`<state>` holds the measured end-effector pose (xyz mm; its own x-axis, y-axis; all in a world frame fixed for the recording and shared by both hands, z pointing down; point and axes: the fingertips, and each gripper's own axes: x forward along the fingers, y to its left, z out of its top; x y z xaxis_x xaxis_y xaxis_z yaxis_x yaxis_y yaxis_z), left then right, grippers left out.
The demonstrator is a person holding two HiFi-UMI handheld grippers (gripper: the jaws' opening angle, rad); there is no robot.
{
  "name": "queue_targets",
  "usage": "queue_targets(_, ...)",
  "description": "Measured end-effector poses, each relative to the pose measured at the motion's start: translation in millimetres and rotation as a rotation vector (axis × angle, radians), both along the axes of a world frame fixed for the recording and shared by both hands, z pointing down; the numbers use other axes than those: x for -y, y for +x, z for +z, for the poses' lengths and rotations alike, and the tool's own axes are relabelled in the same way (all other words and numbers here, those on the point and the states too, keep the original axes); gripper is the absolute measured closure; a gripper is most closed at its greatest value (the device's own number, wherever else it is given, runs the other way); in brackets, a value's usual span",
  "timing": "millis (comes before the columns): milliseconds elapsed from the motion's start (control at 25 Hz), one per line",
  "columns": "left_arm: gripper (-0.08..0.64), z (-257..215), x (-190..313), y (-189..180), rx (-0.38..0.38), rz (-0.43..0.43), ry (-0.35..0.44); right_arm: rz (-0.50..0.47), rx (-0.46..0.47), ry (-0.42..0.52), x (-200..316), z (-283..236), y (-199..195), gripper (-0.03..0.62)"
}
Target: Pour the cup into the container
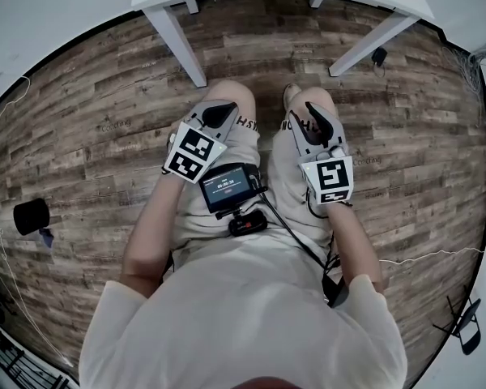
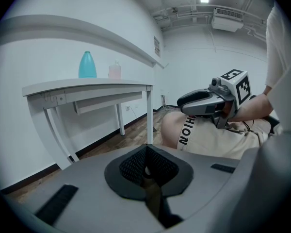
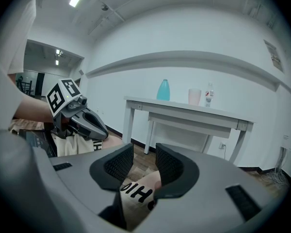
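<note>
Facing the table (image 3: 184,111), left gripper (image 2: 145,165) pressed together, right gripper (image 3: 144,165) slightly spread, empty; shorts (image 2: 218,140) lettering reads "HION", start hidden; the table's small bottle (image 3: 209,95) label unreadable.

The person wears a cream short-sleeved T-shirt (image 1: 243,314) and matching shorts (image 1: 245,148) with black lettering at the hem. A black screen unit (image 1: 229,186) hangs at the waist, and a black cable (image 1: 296,237) runs off its right. Flanking it, the left gripper (image 1: 225,105) and right gripper (image 1: 310,106) are grey shells with black ribbed pads (image 3: 117,165) and black-and-white marker cubes (image 1: 190,154).
</note>
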<state>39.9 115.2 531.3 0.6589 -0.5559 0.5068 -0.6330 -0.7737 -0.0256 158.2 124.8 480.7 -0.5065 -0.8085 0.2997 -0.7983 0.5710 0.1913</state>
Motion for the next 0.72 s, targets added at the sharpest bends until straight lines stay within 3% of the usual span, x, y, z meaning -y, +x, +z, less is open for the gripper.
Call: queue_targets(720, 0.550, 0.0, 1.3, 2.0, 0.003, 0.006, 0.003, 0.001, -0.021, -0.002, 0.7, 1.1, -0.4, 0.451)
